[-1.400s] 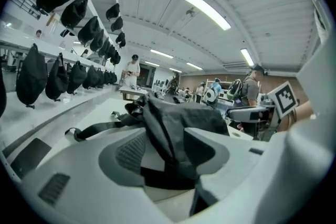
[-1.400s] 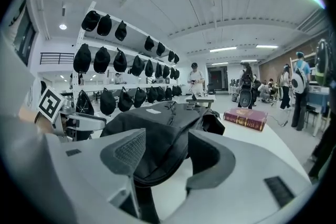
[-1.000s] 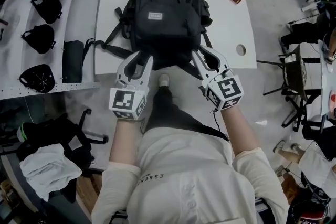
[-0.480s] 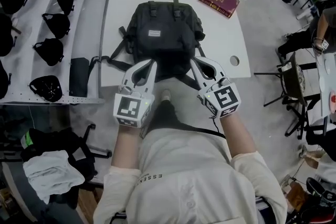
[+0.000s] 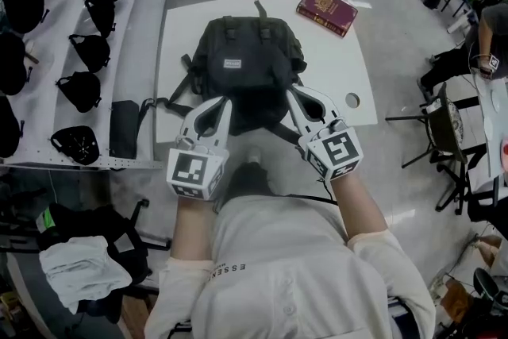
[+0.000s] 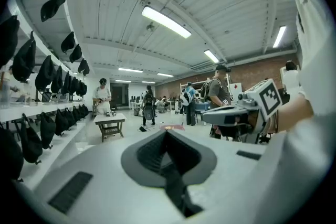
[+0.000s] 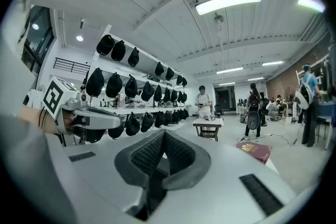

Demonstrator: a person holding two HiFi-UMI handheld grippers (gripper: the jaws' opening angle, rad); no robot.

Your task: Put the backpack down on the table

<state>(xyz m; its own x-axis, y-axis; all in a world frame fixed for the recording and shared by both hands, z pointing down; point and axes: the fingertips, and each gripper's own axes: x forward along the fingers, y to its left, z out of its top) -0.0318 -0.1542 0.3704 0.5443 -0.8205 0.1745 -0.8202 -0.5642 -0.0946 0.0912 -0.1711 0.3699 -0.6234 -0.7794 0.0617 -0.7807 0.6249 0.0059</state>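
A black backpack (image 5: 246, 63) lies flat on the white table (image 5: 341, 52), its near end at the table's front edge. My left gripper (image 5: 225, 102) and right gripper (image 5: 290, 94) meet that near end side by side, each shut on the backpack's edge. In the left gripper view the jaws (image 6: 167, 134) are pressed together and the right gripper (image 6: 231, 115) shows beside them. The right gripper view has its jaws (image 7: 164, 136) closed too, with the left gripper (image 7: 94, 119) alongside. Both gripper views hide the backpack under the jaws.
A dark red book (image 5: 326, 11) lies at the table's far right corner, and a round hole (image 5: 352, 100) sits near its right front. Shelves with black caps (image 5: 87, 52) and a black pouch (image 5: 123, 127) run along the left. A chair (image 5: 444, 123) stands to the right.
Both grippers have closed at the backpack's near end and risen a little. The backpack's far part still rests on the table.
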